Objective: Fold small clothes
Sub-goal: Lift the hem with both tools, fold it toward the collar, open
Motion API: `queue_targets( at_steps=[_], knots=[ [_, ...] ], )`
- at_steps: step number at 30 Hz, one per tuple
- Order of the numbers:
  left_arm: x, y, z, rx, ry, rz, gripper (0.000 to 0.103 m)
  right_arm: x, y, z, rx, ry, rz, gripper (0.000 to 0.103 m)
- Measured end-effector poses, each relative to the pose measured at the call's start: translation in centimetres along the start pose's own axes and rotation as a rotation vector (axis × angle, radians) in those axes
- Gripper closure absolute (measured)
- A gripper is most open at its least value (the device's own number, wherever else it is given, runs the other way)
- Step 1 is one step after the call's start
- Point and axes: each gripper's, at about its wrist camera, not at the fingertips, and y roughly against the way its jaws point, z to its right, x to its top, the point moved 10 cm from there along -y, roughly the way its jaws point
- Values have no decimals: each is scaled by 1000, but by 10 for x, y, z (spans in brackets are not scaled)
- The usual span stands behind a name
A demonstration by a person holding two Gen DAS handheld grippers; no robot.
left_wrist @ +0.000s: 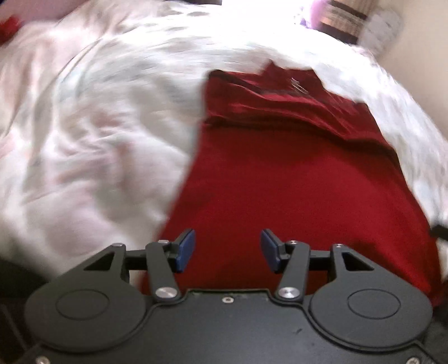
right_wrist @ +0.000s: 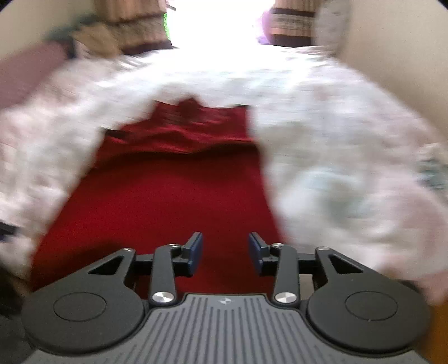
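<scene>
A dark red garment (left_wrist: pixel 294 179) lies spread on a white patterned bedsheet (left_wrist: pixel 98 126), with a fold or bunched layer across its far end. My left gripper (left_wrist: pixel 227 247) is open and empty, hovering over the garment's near left part. In the right wrist view the same red garment (right_wrist: pixel 168 201) runs away from me. My right gripper (right_wrist: pixel 225 250) is open and empty over its near right part. Both views are blurred.
The bedsheet (right_wrist: pixel 336 154) surrounds the garment on both sides. A bright window and striped curtains (right_wrist: pixel 291 25) are at the far end. A beige wall (left_wrist: pixel 420 70) is on the right. A small red item (left_wrist: pixel 8 25) lies at the far left.
</scene>
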Motion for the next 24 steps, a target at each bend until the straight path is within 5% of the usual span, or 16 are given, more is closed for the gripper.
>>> queue_targets(
  at_steps=[3,7,10,13,24],
  knots=[
    [-12,-23,44,-21,-143,-57,50,0,-34,-36,213,-104,36,52],
    [-8,-33,60,-6,-167,-44,49,-9,-73,-63,281,-136,12,47],
    [-20,-60,50,-2,-121,-157,43,-26,-103,-71,211,-65,-104,49],
    [-31,-74,42,-19,-120,-157,40,-65,-133,-69,49,65,-281,49],
    [-31,-62,45,-30,-139,-87,38,-71,-129,-71,56,109,-236,39]
  ],
)
